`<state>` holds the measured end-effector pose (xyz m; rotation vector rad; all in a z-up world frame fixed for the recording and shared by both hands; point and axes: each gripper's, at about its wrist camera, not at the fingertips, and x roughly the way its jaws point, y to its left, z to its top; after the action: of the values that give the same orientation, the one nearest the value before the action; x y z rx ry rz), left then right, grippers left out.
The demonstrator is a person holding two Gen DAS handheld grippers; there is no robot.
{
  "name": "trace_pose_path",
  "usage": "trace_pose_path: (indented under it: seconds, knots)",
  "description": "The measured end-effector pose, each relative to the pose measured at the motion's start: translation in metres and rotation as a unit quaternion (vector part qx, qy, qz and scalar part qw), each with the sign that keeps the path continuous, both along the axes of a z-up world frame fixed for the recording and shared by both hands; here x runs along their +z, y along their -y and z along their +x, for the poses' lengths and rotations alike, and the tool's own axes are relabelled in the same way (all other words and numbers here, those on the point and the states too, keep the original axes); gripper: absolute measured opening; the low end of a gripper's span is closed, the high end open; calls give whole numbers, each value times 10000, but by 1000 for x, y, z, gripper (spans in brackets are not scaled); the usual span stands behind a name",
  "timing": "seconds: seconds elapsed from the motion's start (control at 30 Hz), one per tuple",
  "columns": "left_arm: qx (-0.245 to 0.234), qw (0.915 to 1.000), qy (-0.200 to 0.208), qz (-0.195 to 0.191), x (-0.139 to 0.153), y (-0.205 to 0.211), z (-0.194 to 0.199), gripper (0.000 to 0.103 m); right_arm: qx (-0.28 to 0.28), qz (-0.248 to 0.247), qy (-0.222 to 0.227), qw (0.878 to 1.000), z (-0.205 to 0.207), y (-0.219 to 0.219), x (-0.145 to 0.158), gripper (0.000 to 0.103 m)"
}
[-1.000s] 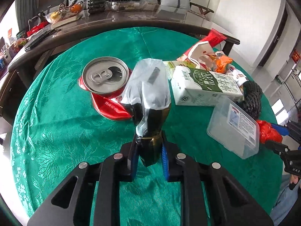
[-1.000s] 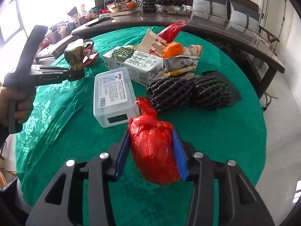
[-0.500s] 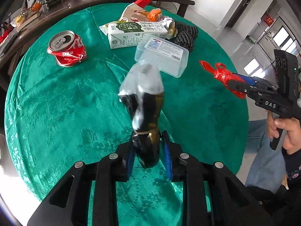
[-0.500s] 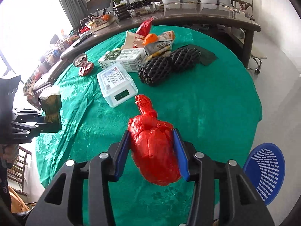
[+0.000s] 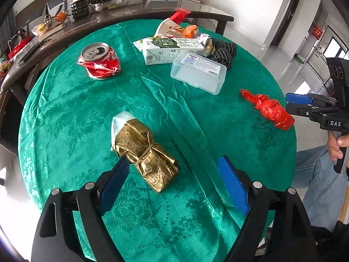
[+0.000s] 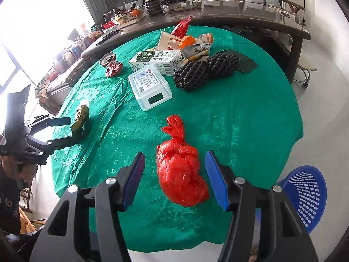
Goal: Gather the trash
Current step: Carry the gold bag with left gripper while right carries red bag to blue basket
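Observation:
A gold foil packet [image 5: 145, 154] tied with a band lies on the green tablecloth [image 5: 65, 113], between the fingers of my open left gripper [image 5: 174, 181]. It also shows in the right wrist view [image 6: 81, 118]. A knotted red plastic bag [image 6: 181, 172] lies on the cloth between the fingers of my open right gripper [image 6: 174, 174]; it also shows in the left wrist view [image 5: 269, 109]. Neither gripper grips its item.
Farther back lie a crushed red can [image 5: 99, 62], a milk carton [image 5: 170, 49], a clear plastic box [image 5: 197, 73], black foam nets [image 6: 205, 68] and snack wrappers [image 6: 185, 39]. A blue mesh basket [image 6: 305, 194] stands on the floor at the right, below the table edge.
Both grippers have opened. The gold packet and the red bag, held in the air before, now lie on the cloth between the open fingers.

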<state>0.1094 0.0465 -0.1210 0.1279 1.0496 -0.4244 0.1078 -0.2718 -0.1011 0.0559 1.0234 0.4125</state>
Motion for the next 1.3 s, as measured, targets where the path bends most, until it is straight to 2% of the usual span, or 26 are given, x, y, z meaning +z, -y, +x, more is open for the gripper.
trace_pose_path:
  seconds: [0.17,0.3,0.43,0.47,0.5,0.53,0.57,0.6,0.67,0.73,0.87,0.97,1.13,1.3]
  knots:
    - [384,9992,61,-51,1,-8,1,84,599,-546,-230,9964,9,-22,-6,59]
    - [777,9969,62,112,-10,0,12,87,944,-1006,-426,9895,16,-40,-17,61]
    - [1256,9918,-9,218,-25,1,28,88,1031,-1322,-497,9846,21,-49,-26,61]
    - [1360,9904,-71,244,-28,1,31,88,1019,-1363,-527,9840,22,-49,-28,60]
    - [1423,9894,-116,261,-30,0,32,86,1036,-1405,-538,9832,22,-48,-30,53]
    - [1433,9892,-159,246,-32,-1,32,78,1084,-1435,-535,9822,22,-48,-30,41]
    - [1436,9891,-179,275,-32,0,32,73,1061,-1390,-507,9833,22,-47,-29,41]
    - [1407,9894,-123,331,-31,1,30,58,1034,-1315,-487,9847,21,-45,-28,40]
    - [1322,9906,-108,333,-28,2,27,40,935,-1209,-394,9875,21,-40,-24,40]
    - [1275,9915,-104,241,-26,1,25,35,789,-972,-335,9916,19,-31,-19,40]
    - [1101,9939,-19,-30,-14,11,17,33,316,-247,-146,9991,20,10,0,40]
    - [735,9968,70,-295,5,39,10,32,-248,119,-21,9996,17,66,15,40]
    - [-193,9966,182,-782,35,125,-4,33,-1359,25,-62,9907,10,178,15,40]
    - [-1176,9859,1,-1192,41,235,-15,33,-2175,-155,-310,9754,-9,273,-8,40]
